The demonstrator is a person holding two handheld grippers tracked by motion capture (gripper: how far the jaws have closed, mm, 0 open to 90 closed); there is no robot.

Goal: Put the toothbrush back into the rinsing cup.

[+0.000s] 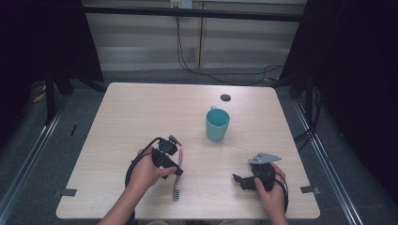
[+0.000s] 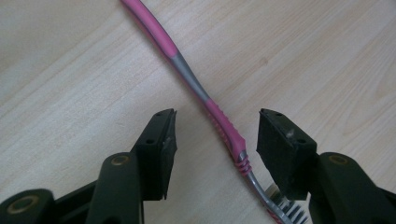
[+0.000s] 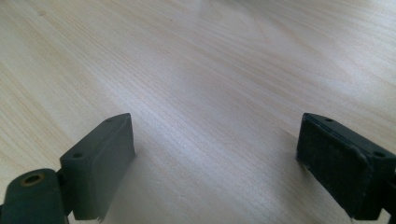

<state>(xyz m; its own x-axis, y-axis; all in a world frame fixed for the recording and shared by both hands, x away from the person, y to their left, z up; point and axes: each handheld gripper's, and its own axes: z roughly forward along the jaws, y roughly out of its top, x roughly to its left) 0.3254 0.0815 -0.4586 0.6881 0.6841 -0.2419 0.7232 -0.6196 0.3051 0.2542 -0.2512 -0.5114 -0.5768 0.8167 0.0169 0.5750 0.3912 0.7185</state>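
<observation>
A pink and grey toothbrush [image 1: 178,180] lies flat on the wooden table [image 1: 136,112] near the front left. My left gripper [image 1: 175,169] hangs just over it, held by a hand. In the left gripper view the toothbrush [image 2: 205,100] runs diagonally between the two jaws of the left gripper [image 2: 217,126], its bristle head at the bottom right. Neither pad touches the handle, so this gripper is open. At the front right my right gripper [image 1: 237,180] rests low over bare table. Its jaws [image 3: 215,135] stand wide apart with nothing between them.
A teal mug [image 1: 217,124] stands upright right of the table's middle, beyond both grippers. A small dark round disc [image 1: 225,97] sits near the far edge. Cables trail across the floor behind the table.
</observation>
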